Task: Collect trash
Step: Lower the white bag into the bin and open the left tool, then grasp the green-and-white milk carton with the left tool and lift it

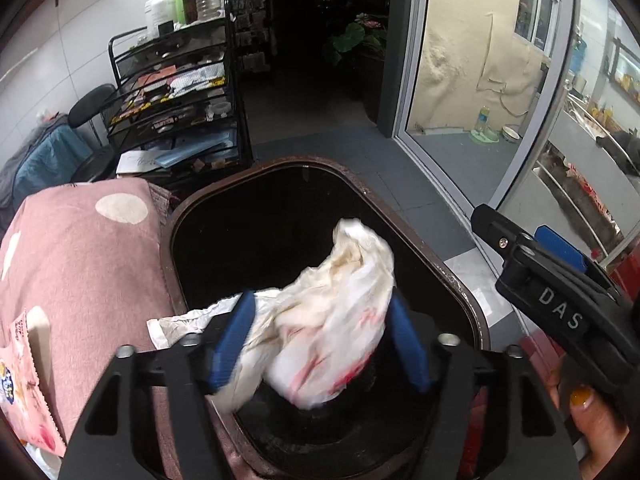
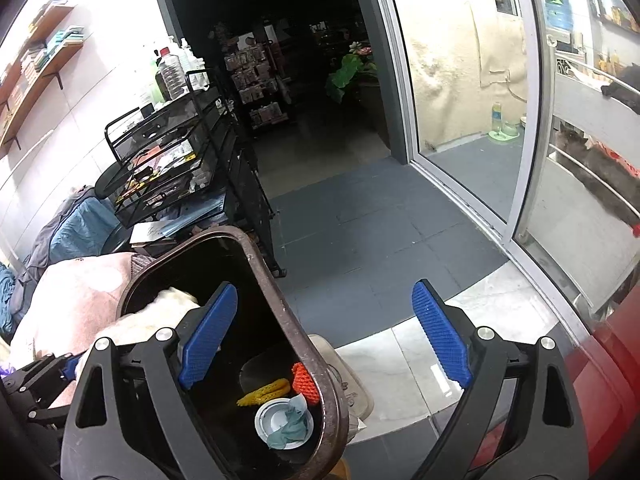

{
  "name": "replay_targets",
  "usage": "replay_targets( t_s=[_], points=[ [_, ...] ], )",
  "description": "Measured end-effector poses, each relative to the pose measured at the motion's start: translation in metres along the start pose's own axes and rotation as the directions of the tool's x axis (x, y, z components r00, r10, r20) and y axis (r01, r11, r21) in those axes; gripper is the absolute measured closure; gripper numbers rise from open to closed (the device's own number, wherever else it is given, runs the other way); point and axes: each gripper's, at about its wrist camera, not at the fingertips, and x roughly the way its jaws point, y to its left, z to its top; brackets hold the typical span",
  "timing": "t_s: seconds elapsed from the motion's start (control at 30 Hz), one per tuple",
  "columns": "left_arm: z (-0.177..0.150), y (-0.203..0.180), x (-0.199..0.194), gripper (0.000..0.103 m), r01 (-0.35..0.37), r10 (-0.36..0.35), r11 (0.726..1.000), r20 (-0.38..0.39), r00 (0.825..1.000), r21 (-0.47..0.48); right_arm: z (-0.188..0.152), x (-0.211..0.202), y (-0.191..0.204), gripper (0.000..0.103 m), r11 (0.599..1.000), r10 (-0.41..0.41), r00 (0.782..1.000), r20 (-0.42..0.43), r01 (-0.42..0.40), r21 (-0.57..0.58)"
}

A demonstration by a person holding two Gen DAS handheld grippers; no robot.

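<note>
A crumpled white plastic bag [image 1: 340, 300] with red print and brown stains hangs between the blue pads [image 1: 236, 340] of my left gripper [image 1: 322, 340], just over the mouth of a dark brown bin [image 1: 256, 168]. The jaws stand wide and the bag looks loose between them. My right gripper [image 2: 324, 336] is open with nothing held; the bin's rim [image 2: 276, 292] passes under it. It also shows at the right of the left wrist view [image 1: 528, 236]. Inside the bin lie yellow and orange pieces and a round lid with teal paper [image 2: 284, 420].
A pink polka-dot cushion [image 1: 80, 260] presses against the bin's left side, with a snack packet [image 1: 24, 380] on it. A black mesh rack [image 1: 172, 92] with bottles stands behind. Glass sliding doors [image 1: 460, 80] are to the right, dark floor tiles [image 2: 360, 220] ahead.
</note>
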Motion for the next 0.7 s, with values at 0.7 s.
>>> replay_targets(
  t_s=[0.7],
  points=[
    [-0.011, 0.021, -0.067, 0.013, -0.046, 0.048, 0.999, 0.130, 0.990, -0.020, -0.006, -0.010, 0.021, 0.011, 0.995, 0.065, 0.998, -0.006, -0.066, -0.069]
  ],
)
